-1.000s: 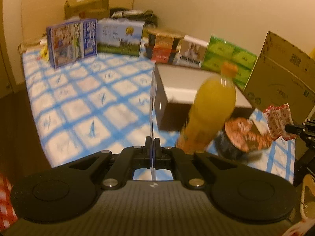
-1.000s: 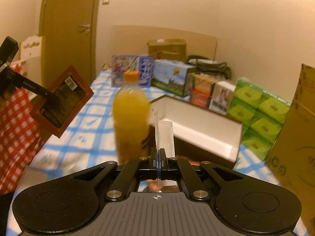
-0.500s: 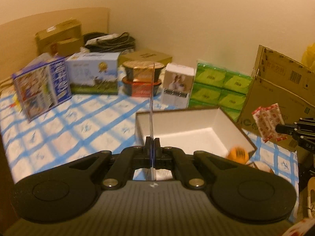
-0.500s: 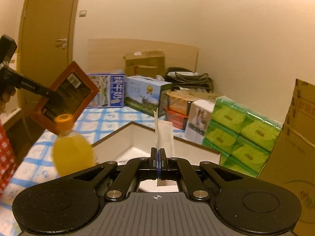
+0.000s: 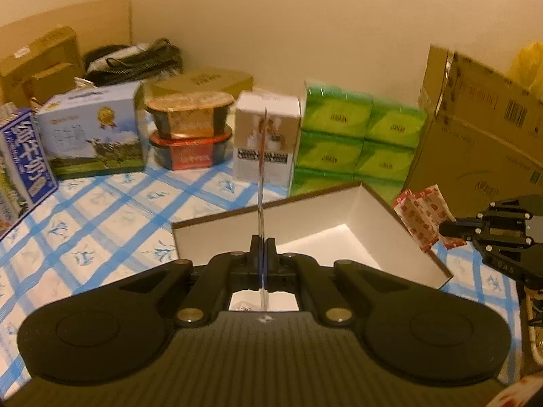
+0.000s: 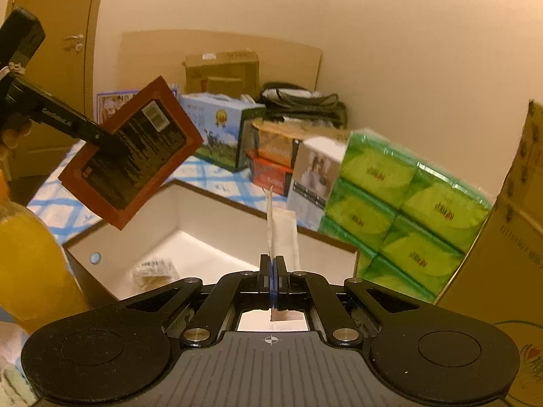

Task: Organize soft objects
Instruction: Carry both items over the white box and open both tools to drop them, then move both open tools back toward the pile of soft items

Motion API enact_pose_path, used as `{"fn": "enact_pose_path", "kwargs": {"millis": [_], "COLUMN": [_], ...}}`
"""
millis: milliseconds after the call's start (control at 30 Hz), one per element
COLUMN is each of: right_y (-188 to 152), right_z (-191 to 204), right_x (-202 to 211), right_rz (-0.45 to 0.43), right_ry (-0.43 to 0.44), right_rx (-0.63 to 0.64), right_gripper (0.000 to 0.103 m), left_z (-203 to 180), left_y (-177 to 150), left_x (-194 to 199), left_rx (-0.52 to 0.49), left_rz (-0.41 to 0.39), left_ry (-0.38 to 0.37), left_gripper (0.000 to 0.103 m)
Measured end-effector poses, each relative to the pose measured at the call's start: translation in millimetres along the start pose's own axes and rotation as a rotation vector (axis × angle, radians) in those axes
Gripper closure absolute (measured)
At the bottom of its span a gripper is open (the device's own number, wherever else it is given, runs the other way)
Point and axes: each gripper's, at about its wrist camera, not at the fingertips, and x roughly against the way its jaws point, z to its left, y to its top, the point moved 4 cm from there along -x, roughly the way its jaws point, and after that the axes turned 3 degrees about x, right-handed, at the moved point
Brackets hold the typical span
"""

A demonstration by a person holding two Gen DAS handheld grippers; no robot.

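Both our tongs pinch light, floppy packets by an edge: left tongs (image 5: 261, 254) hold the dark sachet (image 6: 132, 156), right tongs (image 6: 271, 271) the red-patterned one (image 5: 420, 217).

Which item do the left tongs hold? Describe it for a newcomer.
Find the open white-lined box on the blue checked cloth. Above its left corner hangs a flat red-bordered sachet with black printed back and barcode, the only packet pinched in the left tongs.
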Motion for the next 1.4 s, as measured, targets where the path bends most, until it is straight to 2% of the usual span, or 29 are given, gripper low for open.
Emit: {"fn": "enact_pose_path", "kwargs": {"millis": [300,600,667,700,733,1000,1233,1400], "right_y": [-10,-8,-9,-9,-9,-9,-9,-7], "right_z": [-16,-18,-18,-18,-18,-19,-23,-30], "right_x": [-33,-47,-50,-51,-51,-54,-62,-65], "right_rz": [0.042,0.045,0.048,0.049,0.049,0.052,0.066,0.068], "right_ry": [0.001,0.002,0.001,-0.001,-0.003,-0.001,-0.008,-0.035], "right_rx": [-0.04,-0.041,-0.042,-0.042,-0.04,-0.049,-0.075,-0.134], "right_gripper": [0.103,0.103,0.103,0.103,0.103,0.103,0.102,0.102], "left_z": [-8,-21,-20,-19,-17,-11,-6,-6], "left_y": [-7,-9,-8,-6,-5,-3,-12,-15], "left_x": [-55,-87,-92,-94,-96,-95,-97,-98], "left_rx": [-0.104,-0.221,-0.209,-0.198,-0.185,-0.189,-0.182,-0.18], "left_rz": [0.098,0.132,0.13,0.131,0.127,0.115,0.138,0.146], "left_ry": [-0.014,-0.033,-0.032,-0.029,-0.025,0.001,0.009,0.005], "left_gripper": [0.103,0.102,0.097,0.088,0.084,0.084,0.084,0.083]}}
